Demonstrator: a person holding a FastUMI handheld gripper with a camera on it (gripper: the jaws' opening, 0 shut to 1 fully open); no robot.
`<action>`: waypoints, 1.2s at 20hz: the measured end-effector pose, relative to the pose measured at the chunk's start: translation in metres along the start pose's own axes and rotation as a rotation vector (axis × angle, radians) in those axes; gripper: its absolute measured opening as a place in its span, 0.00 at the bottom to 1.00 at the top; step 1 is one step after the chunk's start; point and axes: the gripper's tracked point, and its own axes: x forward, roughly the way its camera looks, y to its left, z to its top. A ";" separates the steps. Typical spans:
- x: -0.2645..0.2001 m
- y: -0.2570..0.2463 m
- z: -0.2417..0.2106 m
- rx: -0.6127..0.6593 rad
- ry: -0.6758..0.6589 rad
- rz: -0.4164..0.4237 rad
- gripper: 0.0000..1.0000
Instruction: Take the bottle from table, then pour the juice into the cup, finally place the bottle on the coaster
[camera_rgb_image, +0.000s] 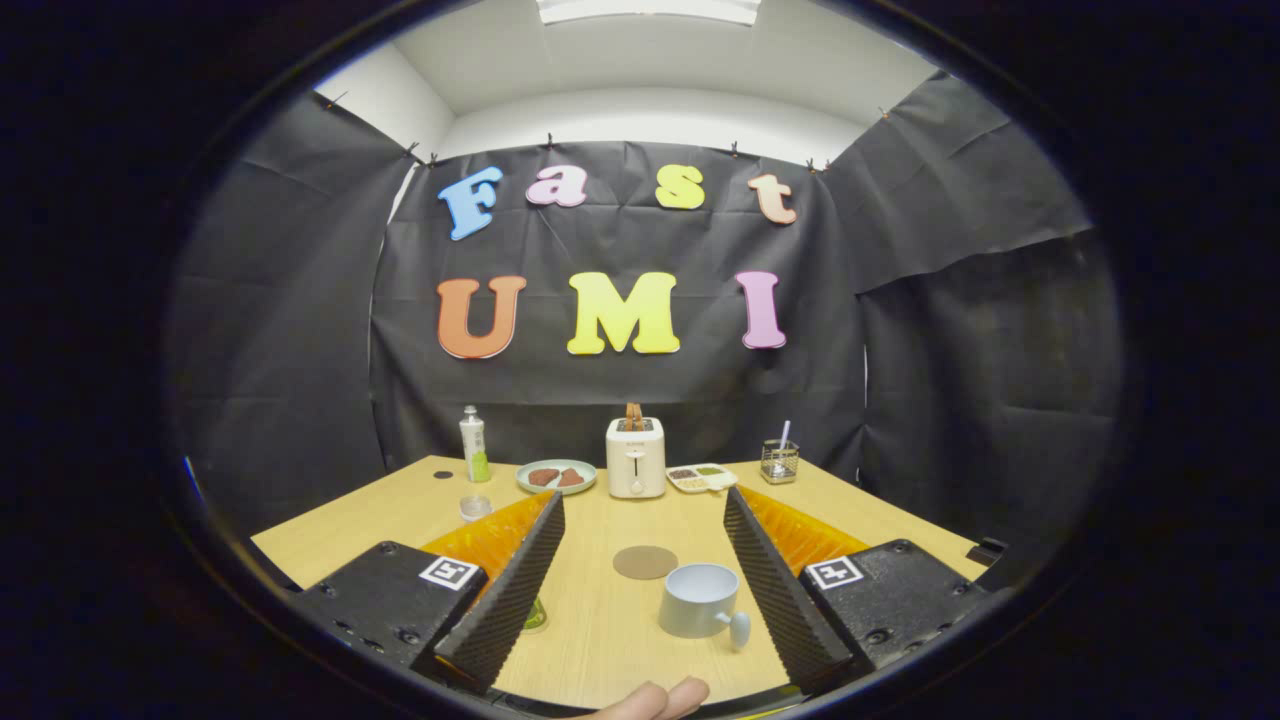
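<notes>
Bottle (473, 444): stood upright at far left of table (600, 620), left of centre in the frame, beyond the left finger.
Plate (556, 476): lay right of the bottle, beside toaster (635, 457).
Coaster (645, 562): lay flat at centre, between the fingers.
Cup (701, 599): sat just right of the coaster, handle toward the right finger.
Gripper (640, 590): gaped wide, held nothing.
Fingertips (650, 700): showed at bottom centre, a person's.
</notes>
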 end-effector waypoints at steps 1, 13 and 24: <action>0.000 0.001 -0.003 -0.004 0.006 0.005 1.00; 0.014 0.018 -0.022 0.006 0.032 0.046 1.00; 0.038 0.080 -0.043 -0.011 0.050 0.109 1.00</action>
